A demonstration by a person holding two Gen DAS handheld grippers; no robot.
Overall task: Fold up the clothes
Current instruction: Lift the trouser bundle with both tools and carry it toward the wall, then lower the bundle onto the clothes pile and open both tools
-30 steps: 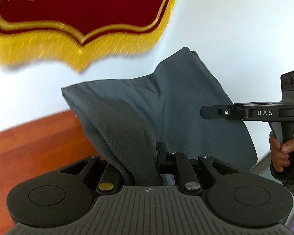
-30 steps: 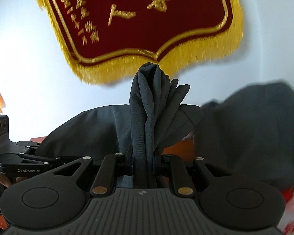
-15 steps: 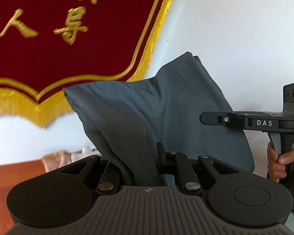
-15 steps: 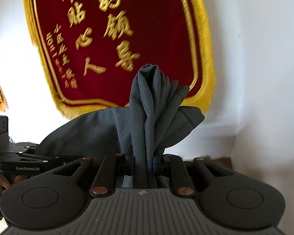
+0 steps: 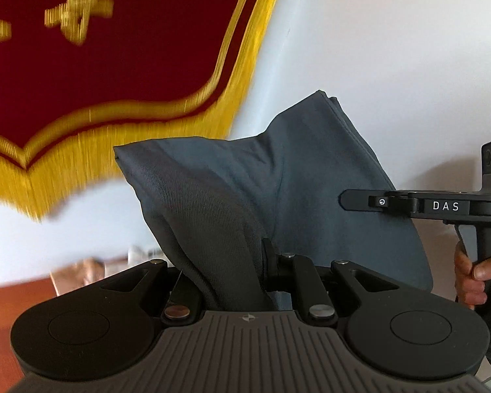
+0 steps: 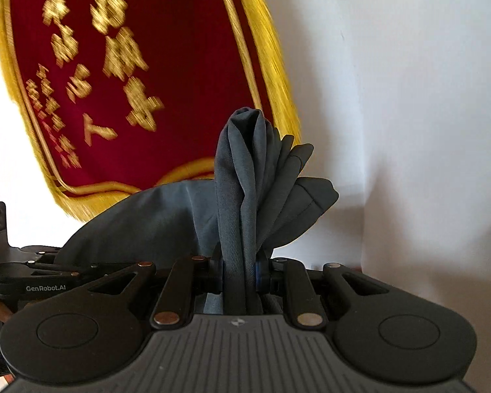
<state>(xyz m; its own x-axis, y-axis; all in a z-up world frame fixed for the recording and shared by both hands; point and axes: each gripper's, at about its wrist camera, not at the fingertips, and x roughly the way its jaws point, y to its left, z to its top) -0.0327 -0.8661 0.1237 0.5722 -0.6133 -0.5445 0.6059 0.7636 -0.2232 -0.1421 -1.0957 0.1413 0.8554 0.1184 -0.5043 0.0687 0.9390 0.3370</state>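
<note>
Pennant (image 5: 91, 49) lettering blurred, cut off

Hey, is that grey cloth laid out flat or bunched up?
Bunched up and held in the air: the grey cloth stands in gathered pleats where the right gripper pinches it, and the left gripper pinches another part.

Two close wrist views, both facing grey cloth (image 5: 298, 177), banner (image 6: 131, 75).

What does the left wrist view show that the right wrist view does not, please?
Only the left wrist view shows brown wood at lower left and the fingers holding the right gripper's handle. Only the right wrist view shows a room corner. Both show the grey garment pinched in both grippers, a red gold-fringed banner and white wall.
</note>
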